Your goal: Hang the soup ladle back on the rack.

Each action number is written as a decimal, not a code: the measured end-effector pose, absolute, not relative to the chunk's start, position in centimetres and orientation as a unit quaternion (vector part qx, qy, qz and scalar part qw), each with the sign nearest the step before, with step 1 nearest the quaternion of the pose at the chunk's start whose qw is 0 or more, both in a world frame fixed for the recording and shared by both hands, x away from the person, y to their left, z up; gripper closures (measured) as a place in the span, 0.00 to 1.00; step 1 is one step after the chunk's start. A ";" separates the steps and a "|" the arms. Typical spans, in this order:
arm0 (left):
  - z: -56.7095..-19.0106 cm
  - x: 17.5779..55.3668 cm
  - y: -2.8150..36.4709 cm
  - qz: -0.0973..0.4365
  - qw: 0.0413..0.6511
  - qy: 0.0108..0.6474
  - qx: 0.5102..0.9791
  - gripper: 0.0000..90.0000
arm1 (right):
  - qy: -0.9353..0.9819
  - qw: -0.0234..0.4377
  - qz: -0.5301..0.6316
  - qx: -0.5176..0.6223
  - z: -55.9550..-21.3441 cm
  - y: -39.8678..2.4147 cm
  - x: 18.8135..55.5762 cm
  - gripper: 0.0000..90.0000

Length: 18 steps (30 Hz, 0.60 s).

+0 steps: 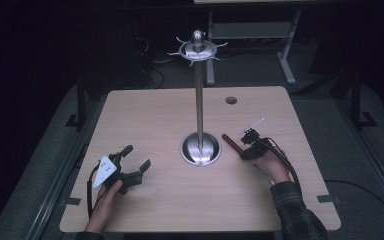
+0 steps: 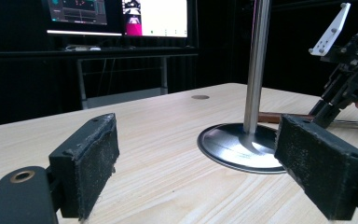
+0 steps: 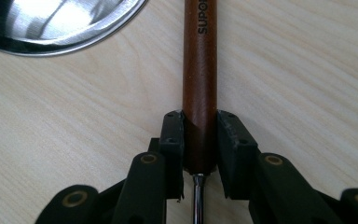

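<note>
On the left, near the table's (image 1: 145, 210) near edge, the left gripper (image 1: 135, 164) rests with jaws spread wide, holding nothing. In the middle stands the steel hook stand (image 1: 199, 100) on its round base. Just right of that base, the right gripper (image 3: 200, 140) pinches the brown handle (image 3: 199, 70) of a utensil; its long axis runs from the gripper far-left toward the base, metal shaft (image 3: 196, 200) trailing near-right
</note>
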<state>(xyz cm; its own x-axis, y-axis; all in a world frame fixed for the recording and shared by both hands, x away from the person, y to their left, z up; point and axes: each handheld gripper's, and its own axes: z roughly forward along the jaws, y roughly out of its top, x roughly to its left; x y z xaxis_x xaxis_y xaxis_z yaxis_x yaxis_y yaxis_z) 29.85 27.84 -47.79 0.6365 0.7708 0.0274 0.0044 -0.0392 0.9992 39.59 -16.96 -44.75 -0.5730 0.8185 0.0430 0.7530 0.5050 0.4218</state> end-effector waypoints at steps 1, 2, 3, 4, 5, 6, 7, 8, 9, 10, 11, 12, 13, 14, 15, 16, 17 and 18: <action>-47.8 29.9 27.9 0.306 0.626 0.297 0.653 0.15 | 0.864 0.082 0.203 0.453 -44.8 -17.0 39.5 0.81; -47.8 29.9 27.9 0.306 0.626 0.297 0.653 0.15 | 0.864 0.082 0.203 0.453 -44.8 -17.0 39.5 0.81; -47.8 29.9 27.9 0.306 0.626 0.297 0.653 0.15 | 0.863 0.083 0.207 0.452 -44.8 -17.0 39.4 0.81; -47.8 29.9 27.9 0.306 0.626 0.297 0.653 0.15 | 0.863 0.083 0.207 0.452 -44.8 -17.0 39.4 0.81; -47.8 29.9 27.9 0.306 0.626 0.297 0.653 0.15 | 0.864 0.083 0.209 0.451 -44.8 -17.1 39.4 0.81; -47.8 29.9 27.9 0.306 0.626 0.297 0.653 0.15 | 0.863 0.079 0.213 0.451 -44.8 -17.3 39.4 0.81; -47.8 29.9 27.9 0.306 0.626 0.297 0.653 0.15 | 0.860 0.075 0.216 0.456 -44.8 -17.4 39.4 0.81; -47.8 29.9 27.9 0.306 0.626 0.297 0.653 0.15 | 0.860 0.075 0.216 0.456 -44.8 -17.4 39.4 0.81; -47.8 29.9 27.9 0.306 0.626 0.297 0.653 0.15 | 0.859 0.074 0.221 0.456 -44.7 -17.5 39.3 0.81; -47.8 29.9 27.9 0.306 0.626 0.297 0.653 0.15 | 0.859 0.074 0.221 0.456 -44.7 -17.5 39.3 0.81; -47.8 29.9 27.9 0.306 0.626 0.297 0.653 0.15 | 0.858 0.076 0.225 0.455 -44.7 -17.6 39.3 0.81; -47.8 29.9 27.9 0.306 0.626 0.297 0.653 0.15 | 0.856 0.079 0.235 0.455 -44.3 -17.8 39.2 0.81; -47.8 29.9 27.9 0.306 0.626 0.297 0.653 0.15 | 0.854 0.080 0.242 0.453 -44.1 -18.0 39.1 0.81; -47.8 29.9 27.9 0.306 0.626 0.297 0.653 0.15 | 0.854 0.080 0.242 0.453 -44.1 -18.0 39.1 0.81; -47.8 29.9 27.9 0.306 0.626 0.297 0.653 0.15 | 0.851 0.081 0.249 0.455 -43.9 -18.1 39.0 0.81; -47.8 29.9 27.9 0.306 0.626 0.297 0.653 0.15 | 0.849 0.082 0.256 0.455 -43.4 -18.4 38.8 0.81; -47.8 29.9 27.9 0.306 0.626 0.297 0.653 0.15 | 0.849 0.082 0.256 0.455 -43.4 -18.4 38.8 0.81; -47.8 29.9 27.9 0.306 0.625 0.297 0.653 0.15 | 0.846 0.083 0.266 0.454 -43.1 -18.7 38.7 0.81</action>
<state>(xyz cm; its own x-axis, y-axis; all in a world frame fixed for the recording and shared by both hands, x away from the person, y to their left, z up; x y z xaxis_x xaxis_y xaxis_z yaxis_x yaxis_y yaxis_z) 29.88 27.90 -47.77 0.6363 0.7709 0.0282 0.0055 -0.0411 0.9991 38.73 -18.70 -43.10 -0.5735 0.8128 0.1020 0.7250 0.4456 0.5252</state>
